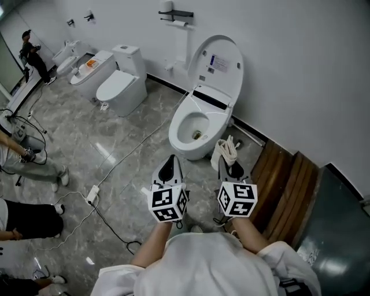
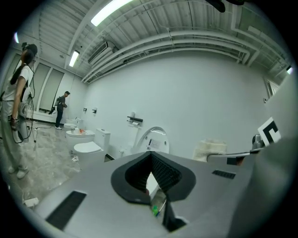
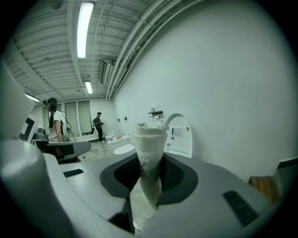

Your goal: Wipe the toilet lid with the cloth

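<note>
A white toilet (image 1: 196, 130) stands against the wall with its lid (image 1: 218, 65) raised upright; the lid (image 3: 180, 135) also shows in the right gripper view, and the lid (image 2: 156, 138) in the left gripper view. My right gripper (image 1: 230, 162) is shut on a cream cloth (image 1: 224, 151), which sticks up between its jaws as a folded cloth (image 3: 148, 153). My left gripper (image 1: 170, 166) is shut with nothing in it. Both grippers hang in front of the bowl, short of it.
Two more white toilets (image 1: 118, 87) stand further left along the wall. A cable and power strip (image 1: 92, 193) lie on the marble floor. Wooden boards (image 1: 286, 185) lean at the right. People (image 1: 26, 162) stand at the left, and a shelf (image 1: 175, 14) hangs on the wall.
</note>
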`<state>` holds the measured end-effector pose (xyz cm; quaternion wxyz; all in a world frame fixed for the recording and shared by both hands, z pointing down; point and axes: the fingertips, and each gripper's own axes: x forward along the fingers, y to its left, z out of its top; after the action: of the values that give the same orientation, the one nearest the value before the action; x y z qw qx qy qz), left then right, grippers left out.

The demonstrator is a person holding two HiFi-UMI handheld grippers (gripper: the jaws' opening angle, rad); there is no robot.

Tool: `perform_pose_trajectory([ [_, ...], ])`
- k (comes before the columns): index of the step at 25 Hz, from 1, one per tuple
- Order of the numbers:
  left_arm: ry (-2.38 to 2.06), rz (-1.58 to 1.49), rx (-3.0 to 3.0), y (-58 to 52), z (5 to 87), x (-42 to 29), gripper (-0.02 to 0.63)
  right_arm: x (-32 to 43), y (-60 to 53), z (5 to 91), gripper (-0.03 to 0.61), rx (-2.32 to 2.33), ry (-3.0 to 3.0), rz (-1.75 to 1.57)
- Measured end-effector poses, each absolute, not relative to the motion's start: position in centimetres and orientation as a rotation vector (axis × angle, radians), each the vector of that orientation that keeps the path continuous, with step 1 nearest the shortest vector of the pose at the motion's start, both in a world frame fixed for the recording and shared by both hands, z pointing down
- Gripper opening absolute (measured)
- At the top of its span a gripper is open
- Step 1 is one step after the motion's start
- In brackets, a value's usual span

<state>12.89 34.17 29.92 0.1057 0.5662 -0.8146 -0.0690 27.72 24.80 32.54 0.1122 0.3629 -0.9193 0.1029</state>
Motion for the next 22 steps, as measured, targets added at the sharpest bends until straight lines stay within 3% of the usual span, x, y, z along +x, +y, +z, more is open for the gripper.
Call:
perform_pose_trajectory([
  [9,-2.288,-0.199,1.798,25.8,30.7,8.7,0.011,23.5,19.4,34.0,0.087,1.177,-2.635,0.34],
  [22,-2.102,-0.114,2.048,10.8,27.9,-4.1,0.011,9.9,7.9,31.9,0.087,1.416,-2.574,0.409],
])
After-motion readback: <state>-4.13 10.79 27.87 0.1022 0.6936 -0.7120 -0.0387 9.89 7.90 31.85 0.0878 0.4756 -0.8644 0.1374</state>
